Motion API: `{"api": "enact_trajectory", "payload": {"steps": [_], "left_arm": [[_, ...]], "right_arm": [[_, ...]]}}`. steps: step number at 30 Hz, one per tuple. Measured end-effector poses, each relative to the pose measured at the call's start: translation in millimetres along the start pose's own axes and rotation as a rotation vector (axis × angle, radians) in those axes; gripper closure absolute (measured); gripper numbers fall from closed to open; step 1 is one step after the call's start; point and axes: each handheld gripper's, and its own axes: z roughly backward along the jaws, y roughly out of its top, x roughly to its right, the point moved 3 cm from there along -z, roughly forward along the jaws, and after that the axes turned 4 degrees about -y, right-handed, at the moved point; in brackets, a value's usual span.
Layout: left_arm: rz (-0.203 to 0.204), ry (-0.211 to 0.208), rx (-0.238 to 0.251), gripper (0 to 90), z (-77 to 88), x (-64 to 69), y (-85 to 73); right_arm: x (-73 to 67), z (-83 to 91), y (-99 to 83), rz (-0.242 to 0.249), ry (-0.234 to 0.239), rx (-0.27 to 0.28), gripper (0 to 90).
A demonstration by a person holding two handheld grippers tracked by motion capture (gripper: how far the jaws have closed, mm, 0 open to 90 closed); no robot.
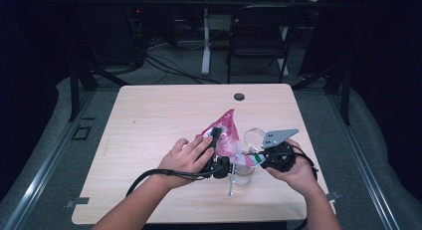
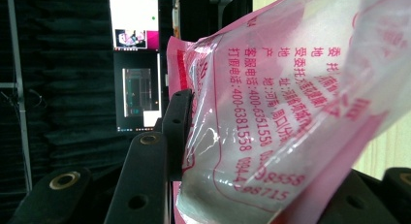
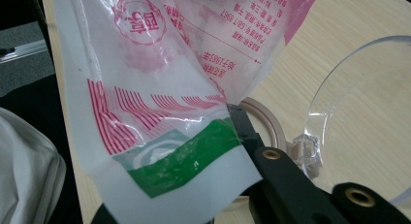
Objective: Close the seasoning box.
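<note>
Item: pink bag (image 1: 225,133) | left gripper (image 1: 215,140) jaws clamped on its body, steadying | right gripper (image 1: 259,159) jaws pinched on corner, likely to tear or pour | jar (image 1: 244,174) beneath, on tabletop (image 1: 149,120)

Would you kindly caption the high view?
Both grippers, left and right, hold a pink-printed bag above the table.

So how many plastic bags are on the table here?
1. A pink-and-white printed plastic bag sits at mid-table, held up between both tongs: the left tongs clamp its side, the right tongs pinch its green-striped corner. None other seen; hands could hide something.
</note>
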Motion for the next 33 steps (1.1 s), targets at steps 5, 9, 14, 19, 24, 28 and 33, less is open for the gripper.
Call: {"api": "enact_trajectory", "payload": {"steps": [5,9,14,19,24,28,33], "left_arm": [[0.002,0.0,0.011,64.6,2.6,-0.9,1.5],[0.005,-0.007,0.006,64.6,5.1,-0.7,1.7],[0.001,-0.007,0.013,64.7,6.2,0.3,2.7],[0.001,-0.008,0.016,64.7,7.4,1.2,3.0],[-0.006,0.003,0.029,64.7,7.5,0.3,3.4],[-0.006,-0.005,0.022,64.7,8.0,0.7,5.2],[-0.005,0.002,0.031,64.8,7.9,0.5,7.4]], "right_arm": [[-1.9,2.7,-1.3,-0.002,0.0,0.004,89.8],[-3.5,5.2,-2.1,0.003,0.0,0.006,89.8],[-4.8,5.8,-3.6,0.001,0.003,0.003,89.7],[-5.8,5.4,-4.1,0.0,0.003,-0.001,89.8],[-6.2,5.5,-3.8,0.003,0.004,0.002,89.8],[-6.2,5.2,-4.3,-0.002,0.0,0.0,89.8],[-5.4,5.0,-4.9,-0.004,0.0,0.0,89.7]]}}
